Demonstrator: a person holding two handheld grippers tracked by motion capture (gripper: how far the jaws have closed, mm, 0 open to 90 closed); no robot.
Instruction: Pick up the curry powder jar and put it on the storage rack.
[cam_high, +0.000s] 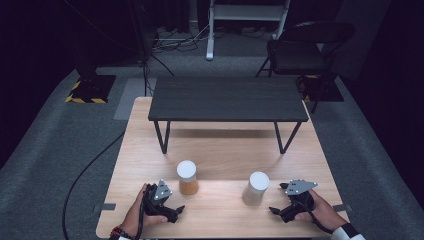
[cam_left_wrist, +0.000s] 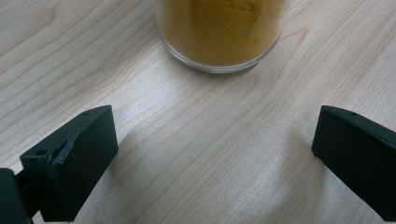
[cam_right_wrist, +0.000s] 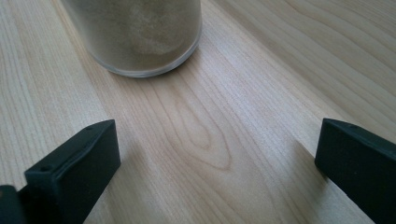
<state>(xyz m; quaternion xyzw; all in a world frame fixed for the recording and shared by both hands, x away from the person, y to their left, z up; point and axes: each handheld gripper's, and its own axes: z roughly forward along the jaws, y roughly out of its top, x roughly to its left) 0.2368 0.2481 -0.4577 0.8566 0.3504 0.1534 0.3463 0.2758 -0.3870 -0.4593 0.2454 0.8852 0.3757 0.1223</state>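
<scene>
On the near edge of the wooden table (cam_high: 150, 125), the left gripper (cam_high: 174, 211) is resting with its jaws standing wide and nothing between them. Just ahead of it, apart from the jaws, the jar of orange powder (cam_high: 187, 178) is standing upright under a white lid. At the person's right, the right gripper (cam_high: 278, 212) is likewise gaping, unloaded, while the jar of pale powder (cam_high: 255, 188) is standing just beyond its jaws, not touching them.

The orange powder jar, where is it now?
In the high view, the orange powder jar stands left of the pale jar, just beyond the left gripper.
</scene>
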